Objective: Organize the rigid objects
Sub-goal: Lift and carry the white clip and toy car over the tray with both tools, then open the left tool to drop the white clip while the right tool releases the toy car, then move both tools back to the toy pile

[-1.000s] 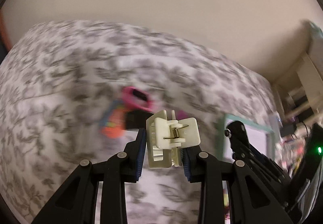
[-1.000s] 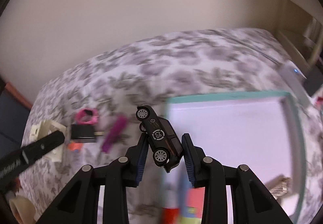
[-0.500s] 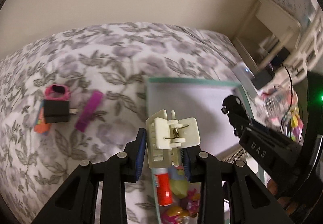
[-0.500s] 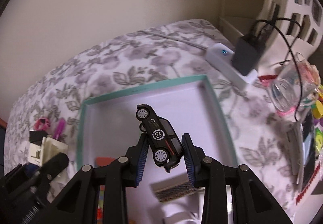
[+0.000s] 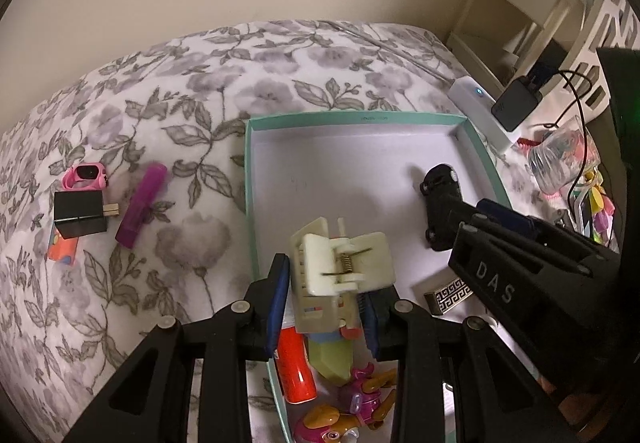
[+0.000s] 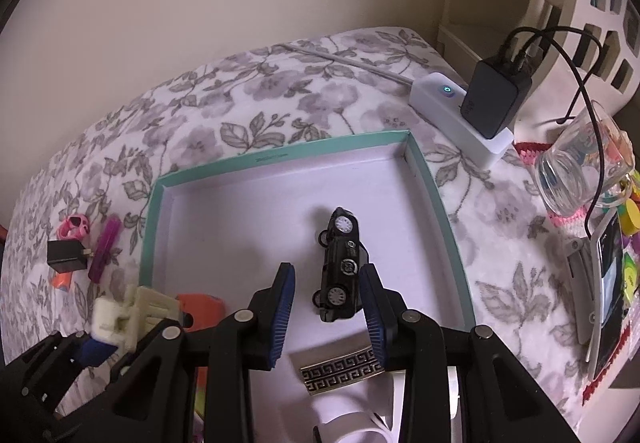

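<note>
A teal-rimmed box (image 5: 352, 118) (image 6: 280, 155) with a white floor lies on the flowered bedspread. My left gripper (image 5: 324, 303) has opened; a cream plastic clip (image 5: 340, 267) (image 6: 120, 313) sits between its jaws above the box's near left part, touching the right pad only. My right gripper (image 6: 327, 307) is open; the black toy car (image 6: 340, 267) (image 5: 440, 207) lies on its side on the box floor between the fingers, against the right pad. A pink watch (image 5: 86, 176), black adapter (image 5: 80, 213) and purple tube (image 5: 142, 199) lie left of the box.
In the box's near part lie a red tube (image 5: 296, 367), a green piece (image 5: 332, 359), a toy figure (image 5: 348, 403) and a patterned buckle (image 6: 340, 367). Right of the box stand a white power strip with black charger (image 6: 492, 99), a glass (image 6: 576, 175) and a phone (image 6: 608, 283).
Both grippers moved over the box and down. The right gripper opened and the car dropped onto the box floor. The left jaws widened around the clip.
</note>
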{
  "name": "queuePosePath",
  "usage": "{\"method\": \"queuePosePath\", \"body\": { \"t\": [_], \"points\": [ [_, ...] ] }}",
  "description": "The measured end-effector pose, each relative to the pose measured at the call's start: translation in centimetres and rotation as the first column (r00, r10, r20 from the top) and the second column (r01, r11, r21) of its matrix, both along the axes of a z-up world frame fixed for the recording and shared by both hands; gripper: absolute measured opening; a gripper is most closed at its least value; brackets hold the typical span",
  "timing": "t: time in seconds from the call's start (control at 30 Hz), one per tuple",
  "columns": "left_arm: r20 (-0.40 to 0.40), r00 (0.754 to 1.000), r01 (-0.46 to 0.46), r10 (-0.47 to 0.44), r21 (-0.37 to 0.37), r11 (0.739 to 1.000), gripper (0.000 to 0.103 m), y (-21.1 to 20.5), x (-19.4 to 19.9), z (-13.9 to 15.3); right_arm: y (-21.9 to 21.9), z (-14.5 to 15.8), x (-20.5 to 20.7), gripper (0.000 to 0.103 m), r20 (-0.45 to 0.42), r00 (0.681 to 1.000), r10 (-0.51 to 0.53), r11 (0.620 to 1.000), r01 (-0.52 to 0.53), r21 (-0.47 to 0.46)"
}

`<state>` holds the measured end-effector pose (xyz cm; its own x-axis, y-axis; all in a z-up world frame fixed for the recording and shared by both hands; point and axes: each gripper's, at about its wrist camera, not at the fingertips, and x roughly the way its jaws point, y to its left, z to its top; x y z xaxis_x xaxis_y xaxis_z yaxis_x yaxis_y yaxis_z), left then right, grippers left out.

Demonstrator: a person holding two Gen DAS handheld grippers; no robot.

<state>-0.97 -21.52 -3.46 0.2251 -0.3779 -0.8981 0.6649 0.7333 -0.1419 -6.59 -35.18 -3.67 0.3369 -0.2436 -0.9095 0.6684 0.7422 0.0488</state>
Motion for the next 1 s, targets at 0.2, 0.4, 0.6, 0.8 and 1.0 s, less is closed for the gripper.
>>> {"method": "queuePosePath", "body": {
  "t": [0.2,0.4,0.6,0.8,1.0],
  "points": [
    [-0.019,0.999,-0.034,0.034,-0.017,0.999,0.042,0.7,0.6,0.2,0.3,0.1,0.0,0.037,-0.007,1.0,0.004,1.0,-0.004,-0.006],
    [-0.032,0.998,-0.061,0.06,-0.044,0.997,0.05,1.8,1.0,1.0,0.4,0.3,-0.2,0.039,-0.016,1.0,0.002,1.0,-0.002,-0.005],
    [-0.07,0.993,-0.095,0.09,-0.074,0.993,0.06,2.9,1.7,1.2,0.7,1.0,-0.6,0.06,-0.007,1.0,0.004,1.0,-0.005,-0.018],
    [-0.104,0.985,-0.152,0.14,-0.118,0.981,0.072,4.9,2.7,1.9,1.3,1.6,-0.7,0.076,-0.009,1.0,0.012,1.0,-0.012,-0.025],
    [-0.096,0.955,-0.291,0.282,-0.096,0.952,0.081,8.9,5.1,2.3,2.7,1.9,-0.3,0.097,-0.006,0.999,0.033,0.999,-0.033,-0.023]
  ]
}}
